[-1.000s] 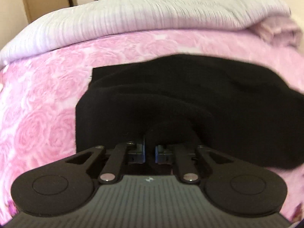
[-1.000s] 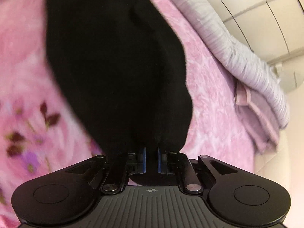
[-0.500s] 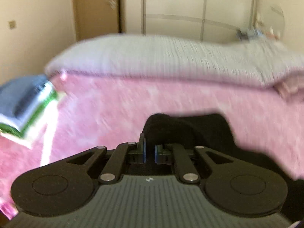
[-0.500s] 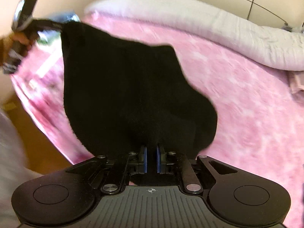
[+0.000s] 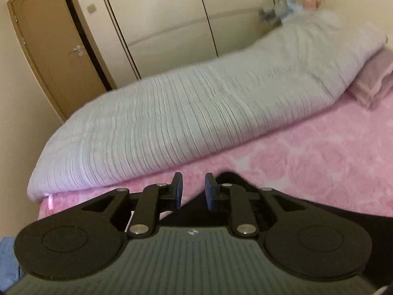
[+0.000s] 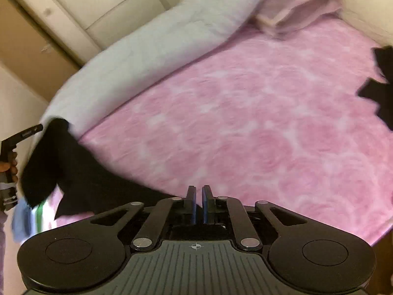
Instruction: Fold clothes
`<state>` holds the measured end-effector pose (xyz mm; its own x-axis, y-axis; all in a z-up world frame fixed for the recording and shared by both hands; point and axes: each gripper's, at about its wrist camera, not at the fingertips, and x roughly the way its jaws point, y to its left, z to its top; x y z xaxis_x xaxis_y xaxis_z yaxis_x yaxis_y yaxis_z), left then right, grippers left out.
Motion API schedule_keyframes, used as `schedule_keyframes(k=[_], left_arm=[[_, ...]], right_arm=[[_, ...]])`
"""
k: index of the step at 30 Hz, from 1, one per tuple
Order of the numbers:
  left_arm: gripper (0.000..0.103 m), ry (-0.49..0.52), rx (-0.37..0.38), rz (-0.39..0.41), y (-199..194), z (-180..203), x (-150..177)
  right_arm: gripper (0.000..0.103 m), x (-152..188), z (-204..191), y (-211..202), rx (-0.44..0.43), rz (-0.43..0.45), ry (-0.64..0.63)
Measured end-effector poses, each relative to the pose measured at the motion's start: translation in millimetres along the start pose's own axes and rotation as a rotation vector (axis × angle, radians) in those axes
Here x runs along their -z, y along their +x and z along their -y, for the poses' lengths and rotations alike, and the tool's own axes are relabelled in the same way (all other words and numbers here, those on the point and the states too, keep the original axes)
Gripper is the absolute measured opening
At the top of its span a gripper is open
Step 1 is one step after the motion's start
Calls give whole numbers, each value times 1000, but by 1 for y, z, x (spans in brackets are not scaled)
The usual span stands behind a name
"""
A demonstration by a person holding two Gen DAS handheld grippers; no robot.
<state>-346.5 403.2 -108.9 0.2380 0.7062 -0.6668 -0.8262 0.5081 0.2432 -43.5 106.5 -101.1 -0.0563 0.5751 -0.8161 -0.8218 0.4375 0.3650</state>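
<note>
Black garment (image 6: 81,179) draped off pink bedspread (image 6: 245,123); blue folded stack (image 6: 21,218) below.

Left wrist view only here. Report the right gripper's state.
Observer: The right gripper has its jaws nearly together above the pink bedspread; no cloth shows between them.
Operator: Now tell me where the black garment runs.
Observer: The black garment stretches from beside the right gripper up toward the left gripper at the bed's corner.
Operator: List any other clothes.
Observer: A second black garment lies at the bedspread's right edge.
</note>
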Motion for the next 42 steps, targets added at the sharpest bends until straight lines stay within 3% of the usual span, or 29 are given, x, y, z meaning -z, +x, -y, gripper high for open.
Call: schedule_keyframes(k=[3, 7, 10, 14, 16, 19, 23, 31, 37, 42], left_arm=[[28, -66, 55, -40, -6, 3, 30], [27, -165, 28, -200, -17, -1, 92], [26, -243, 56, -319, -41, -5, 148], [26, -251, 70, -432, -74, -3, 202], [26, -259, 77, -448, -93, 2, 221], [26, -296, 87, -441, -114, 3, 221], [26, -340, 43, -387, -148, 1, 206], [31, -423, -141, -296, -194, 25, 168], [31, -501, -230, -288, -211, 92, 152], [31, -550, -260, -283, -230, 160, 137]], right_arm=[[45, 5, -5, -14, 59, 32, -85], [47, 33, -4, -21, 92, -43, -88], [47, 53, -12, -8, 134, -119, -144], [47, 89, -26, 17, 142, -228, -236], [47, 101, -37, 25, 127, -282, -255], [47, 112, -50, 35, 120, -318, -287], [47, 106, -70, 34, 80, -297, -350], [47, 80, -81, 17, -35, -206, -547], [47, 49, -21, 2, -55, -211, -619], [47, 18, 42, -19, -39, -202, -641]])
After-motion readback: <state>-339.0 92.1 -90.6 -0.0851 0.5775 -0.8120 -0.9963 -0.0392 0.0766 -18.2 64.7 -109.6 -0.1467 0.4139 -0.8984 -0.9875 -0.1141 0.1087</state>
